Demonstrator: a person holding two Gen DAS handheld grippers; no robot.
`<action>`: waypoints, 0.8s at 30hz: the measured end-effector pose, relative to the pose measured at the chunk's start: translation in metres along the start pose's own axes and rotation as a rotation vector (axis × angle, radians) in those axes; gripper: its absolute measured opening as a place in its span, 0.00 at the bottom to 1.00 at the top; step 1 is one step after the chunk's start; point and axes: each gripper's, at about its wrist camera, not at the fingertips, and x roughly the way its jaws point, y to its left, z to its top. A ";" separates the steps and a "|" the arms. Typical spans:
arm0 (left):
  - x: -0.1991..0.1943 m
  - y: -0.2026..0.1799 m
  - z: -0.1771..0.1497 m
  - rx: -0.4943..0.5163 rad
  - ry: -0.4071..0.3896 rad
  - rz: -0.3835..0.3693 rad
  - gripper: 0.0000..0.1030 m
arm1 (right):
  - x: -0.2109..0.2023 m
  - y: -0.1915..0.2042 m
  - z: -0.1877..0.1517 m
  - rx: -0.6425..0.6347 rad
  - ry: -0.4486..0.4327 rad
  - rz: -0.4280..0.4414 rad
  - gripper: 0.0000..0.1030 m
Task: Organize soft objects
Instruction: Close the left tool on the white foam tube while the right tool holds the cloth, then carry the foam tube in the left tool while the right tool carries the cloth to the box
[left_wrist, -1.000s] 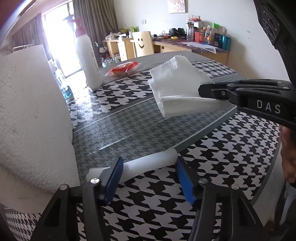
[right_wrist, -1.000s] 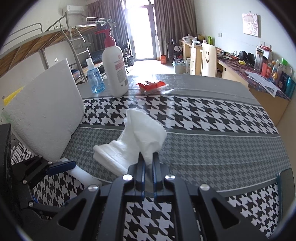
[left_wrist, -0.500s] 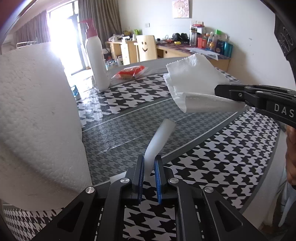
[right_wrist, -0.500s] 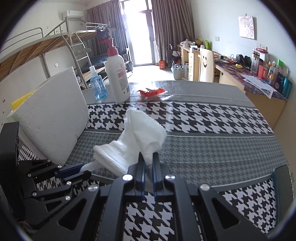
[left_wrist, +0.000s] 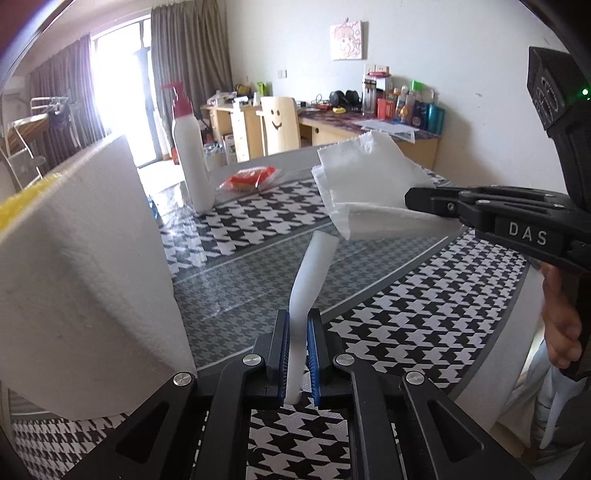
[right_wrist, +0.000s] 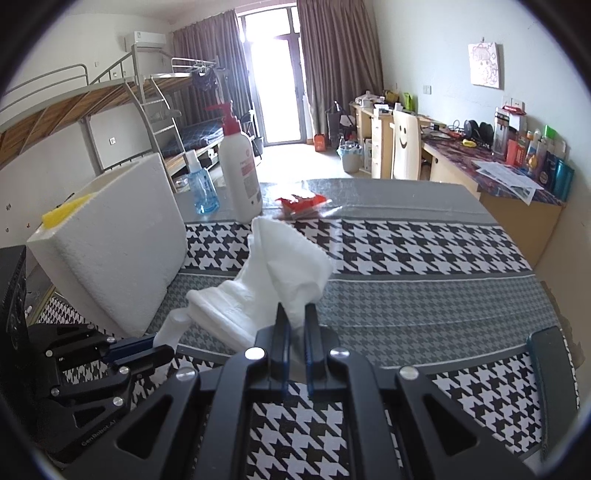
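Note:
My left gripper (left_wrist: 298, 321) is shut on a soft white strip (left_wrist: 312, 269), which stands up bent from between the blue pads, clear of the table. My right gripper (right_wrist: 294, 314) is shut on a crumpled white napkin (right_wrist: 284, 266) that hangs above the houndstooth tablecloth (right_wrist: 424, 251). In the left wrist view the right gripper (left_wrist: 413, 199) comes in from the right with the napkin (left_wrist: 365, 177) in its tip. The right wrist view shows the left gripper (right_wrist: 162, 349) low at the left, holding the strip (right_wrist: 171, 326) just under the napkin's lower edge.
A white foam box (right_wrist: 110, 240) with a yellow thing (right_wrist: 64, 214) inside stands at the table's left. Behind it are a blue bottle (right_wrist: 201, 188), a tall pump bottle (right_wrist: 240, 173) and a red packet (right_wrist: 303, 203). A person's hand (left_wrist: 561, 325) grips the right tool.
The left gripper's jaws closed on the white strip, which lay flat on the table, and lifted it. The right gripper rose a little with the napkin.

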 end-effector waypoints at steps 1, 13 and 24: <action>-0.004 0.000 0.001 0.002 -0.009 -0.001 0.10 | -0.002 0.001 0.001 0.003 -0.005 0.002 0.09; -0.027 0.006 0.012 0.008 -0.087 -0.006 0.10 | -0.013 0.005 0.010 0.001 -0.051 0.002 0.09; -0.046 0.010 0.015 -0.004 -0.138 -0.018 0.10 | -0.024 0.007 0.017 0.002 -0.095 -0.007 0.09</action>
